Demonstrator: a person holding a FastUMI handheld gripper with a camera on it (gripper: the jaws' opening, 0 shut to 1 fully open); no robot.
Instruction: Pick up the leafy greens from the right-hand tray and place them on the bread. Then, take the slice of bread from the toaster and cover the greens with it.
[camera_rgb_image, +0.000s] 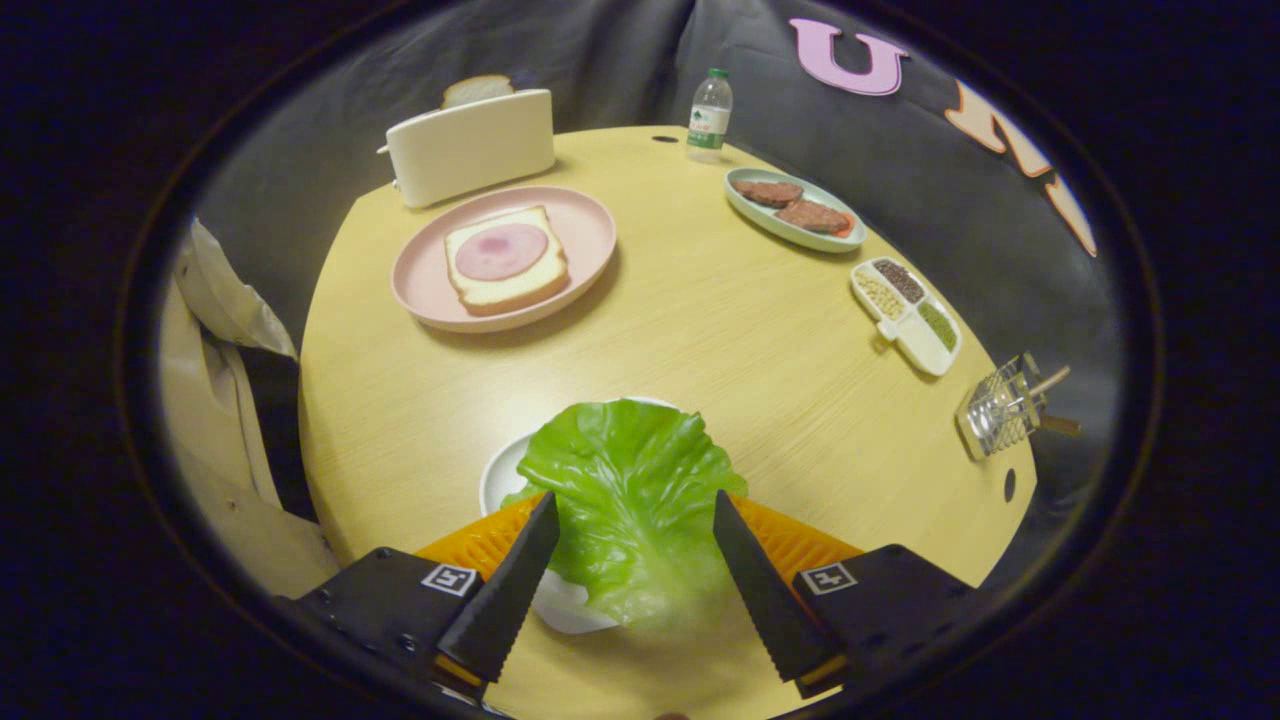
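Note:
A big green lettuce leaf (630, 500) sits between the two fingers of my gripper (632, 505), and both fingers press on its sides. The leaf hangs over a small white tray (497, 476) on the near part of the round yellow table (700, 320). Beyond the fingers to the left, a pink plate (590, 215) holds a slice of bread (505, 290) topped with a round pink slice of ham (501, 250). Behind the plate stands a cream toaster (470, 145) with a second slice of bread (477, 89) sticking out of its slot.
A pale green dish (745, 205) with two brown patties lies at the far right. A white divided dish (918, 340) of grains sits nearer, and a clear holder (1000, 408) with sticks stands by the table's right edge. A water bottle (709, 115) is at the back.

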